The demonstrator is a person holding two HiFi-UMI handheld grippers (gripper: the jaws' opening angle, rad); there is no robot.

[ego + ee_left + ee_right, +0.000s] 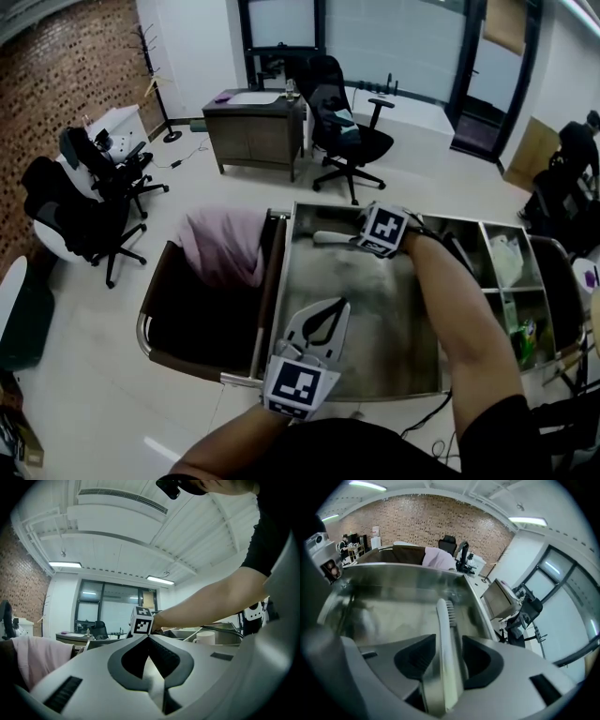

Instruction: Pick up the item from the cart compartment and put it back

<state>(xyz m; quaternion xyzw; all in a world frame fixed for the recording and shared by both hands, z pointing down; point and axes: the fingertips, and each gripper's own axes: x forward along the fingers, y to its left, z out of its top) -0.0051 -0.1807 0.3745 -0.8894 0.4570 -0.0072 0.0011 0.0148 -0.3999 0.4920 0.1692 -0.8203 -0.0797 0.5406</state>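
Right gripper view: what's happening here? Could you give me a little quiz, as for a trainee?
1. True or false: the jaws of the right tool stand apart, one on each side of the white brush.
2. Where does the brush lie? A) on the desk B) in the steel cart compartment C) on an office chair
3. Fill in: the jaws of the left tool are ____, with nothing between them.
Key: 1 true; 2 B; 3 together.
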